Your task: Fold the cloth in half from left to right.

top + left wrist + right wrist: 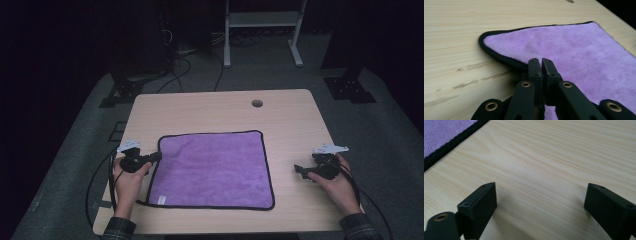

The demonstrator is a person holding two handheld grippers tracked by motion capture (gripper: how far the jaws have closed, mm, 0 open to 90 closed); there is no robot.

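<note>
A purple cloth (212,170) with black trim lies flat in the middle of the wooden table (210,107). My left gripper (157,156) is at the cloth's left edge near its far corner. In the left gripper view the jaws of the left gripper (541,61) are pressed together on the black hem of the cloth (574,47), which is lifted slightly there. My right gripper (298,170) rests over bare wood to the right of the cloth. Its jaws (540,192) stand wide apart with nothing between them, and the cloth's edge (441,132) shows at the upper left.
A round cable hole (257,103) sits near the table's far edge. A small white tag (161,200) shows at the cloth's near left corner. Cables trail from both grippers off the near side. Dark floor, stand bases and a white frame lie beyond the table.
</note>
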